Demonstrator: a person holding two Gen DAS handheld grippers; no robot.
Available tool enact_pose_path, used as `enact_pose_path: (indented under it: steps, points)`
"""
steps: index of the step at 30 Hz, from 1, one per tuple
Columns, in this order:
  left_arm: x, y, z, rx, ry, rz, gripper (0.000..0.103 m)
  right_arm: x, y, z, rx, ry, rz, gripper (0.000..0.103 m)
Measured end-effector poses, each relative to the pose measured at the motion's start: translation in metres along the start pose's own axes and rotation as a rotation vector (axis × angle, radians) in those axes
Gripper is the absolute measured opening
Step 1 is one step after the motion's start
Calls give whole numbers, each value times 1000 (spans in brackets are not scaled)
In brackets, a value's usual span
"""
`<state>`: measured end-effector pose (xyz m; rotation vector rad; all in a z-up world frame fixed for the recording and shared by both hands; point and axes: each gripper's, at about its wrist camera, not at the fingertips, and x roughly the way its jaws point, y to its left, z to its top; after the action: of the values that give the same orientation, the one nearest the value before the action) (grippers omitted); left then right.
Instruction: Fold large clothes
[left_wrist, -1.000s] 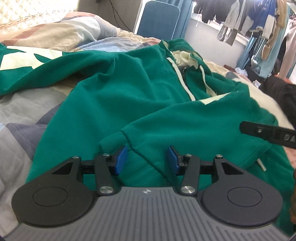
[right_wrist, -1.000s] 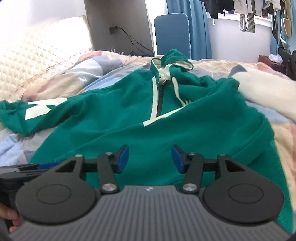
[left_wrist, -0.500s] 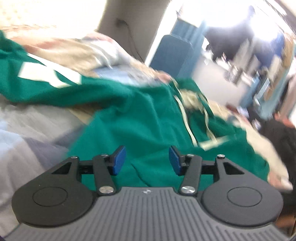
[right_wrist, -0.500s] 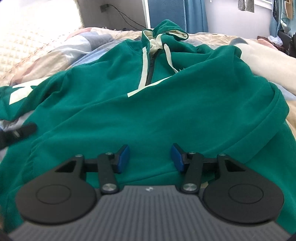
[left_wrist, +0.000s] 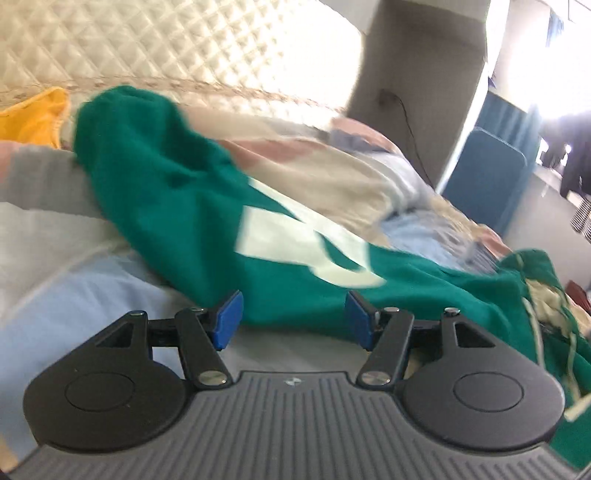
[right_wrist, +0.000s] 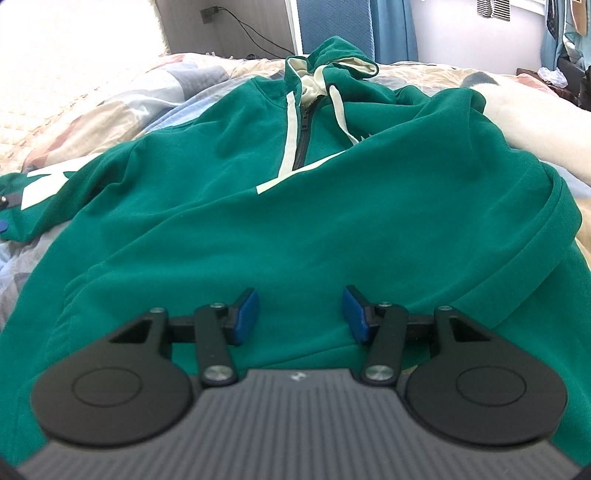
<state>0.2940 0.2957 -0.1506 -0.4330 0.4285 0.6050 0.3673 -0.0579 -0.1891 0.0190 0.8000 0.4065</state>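
A green zip hoodie (right_wrist: 295, 206) with cream trim lies face up on the bed, one sleeve folded across its chest. Its other sleeve (left_wrist: 192, 206), green with a cream patch, stretches out to the left over the quilt. My left gripper (left_wrist: 291, 317) hovers just in front of that sleeve, its jaws opening, nothing between the blue pads. Over the hoodie's lower front my right gripper (right_wrist: 300, 314) stands open and empty. A tip of the left gripper (right_wrist: 4, 212) shows at the far left edge of the right wrist view.
A patchwork quilt (right_wrist: 122, 96) covers the bed, with a quilted cream headboard (left_wrist: 166, 40) behind. A yellow cloth (left_wrist: 33, 118) lies by the sleeve's cuff. A blue chair (left_wrist: 484, 173) and hanging clothes stand beyond the bed, and white bedding (right_wrist: 535, 110) lies at the right.
My left gripper has swung left from the hoodie's hem to the outstretched sleeve, with its jaws wider apart. The right gripper dropped a little closer to the hoodie and then stayed still.
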Motion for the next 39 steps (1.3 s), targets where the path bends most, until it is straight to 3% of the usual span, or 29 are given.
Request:
enact_pose_path:
  steps: [2,6,10,14,20,26,31,34,36,37,39]
  points:
    - [7,24,-5,-55,19,13,68,1,2,1,-5,-1,-7,54]
    - [23,65,-8,-257,122,-41,68,6,8,0,-30,-6,-21,55]
    - [33,113,-10,-546,79,-79,68,12,14,1,-69,-10,-45,55]
    - [43,133,-10,-714,23,-154,67,13,14,3,-68,-10,-51,55]
    - [45,121,-3,-671,-27,-124,66,13,16,2,-72,-10,-58,55]
    - [32,114,14,-561,-200,-97,60,14,18,2,-81,-17,-64,55]
    - [40,122,28,-509,-217,-42,60,17,20,2,-98,-22,-70,55]
    - [50,135,36,-540,-188,-11,60,19,23,3,-114,-22,-78,55]
    - [47,141,41,-507,-175,38,45,19,24,4,-116,-21,-82,55]
    - [46,137,45,-473,-173,64,27,19,24,4,-120,-21,-83,55]
    - [37,124,51,-378,-215,71,14,18,24,4,-122,-19,-85,54]
